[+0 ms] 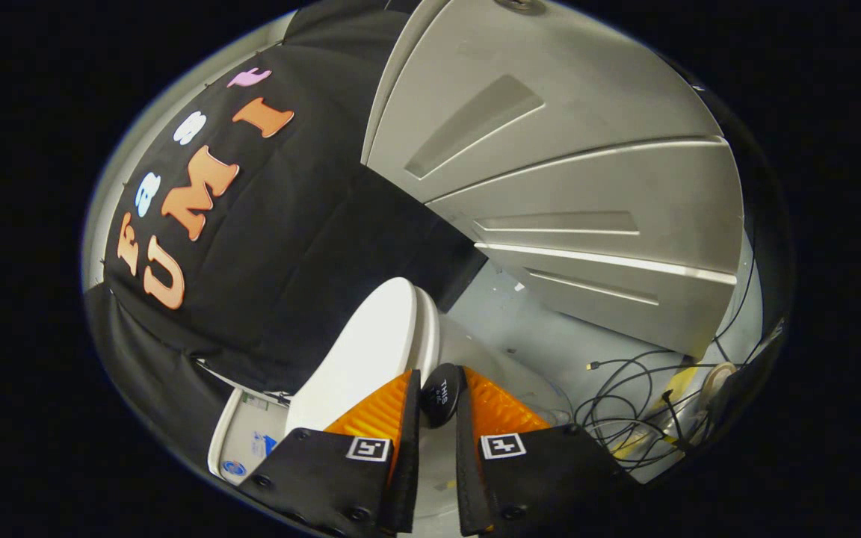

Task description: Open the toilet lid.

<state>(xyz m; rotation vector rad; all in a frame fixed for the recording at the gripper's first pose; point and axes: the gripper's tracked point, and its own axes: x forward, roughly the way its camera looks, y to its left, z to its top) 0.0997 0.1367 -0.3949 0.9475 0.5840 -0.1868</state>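
Observation:
The white toilet lid point(371, 351) stretches ahead of the left finger, with its rim point(428, 336) beside the fingertips. A small round black knob point(442, 396) at the lid's edge sits between the two fingers. My gripper point(439, 376) is shut on this knob, one finger pressing on each side. The whole view is tilted, so I cannot tell how far the lid stands off the bowl. The white bowl or seat point(475, 351) shows just beyond the knob.
The toilet's white tank point(240, 441) with stickers lies behind the lid by the black cloth wall. Grey panelled boards point(587, 187) stand beyond the toilet. Black cables point(640, 403) and a tape roll point(716, 373) lie on the pale floor point(550, 336).

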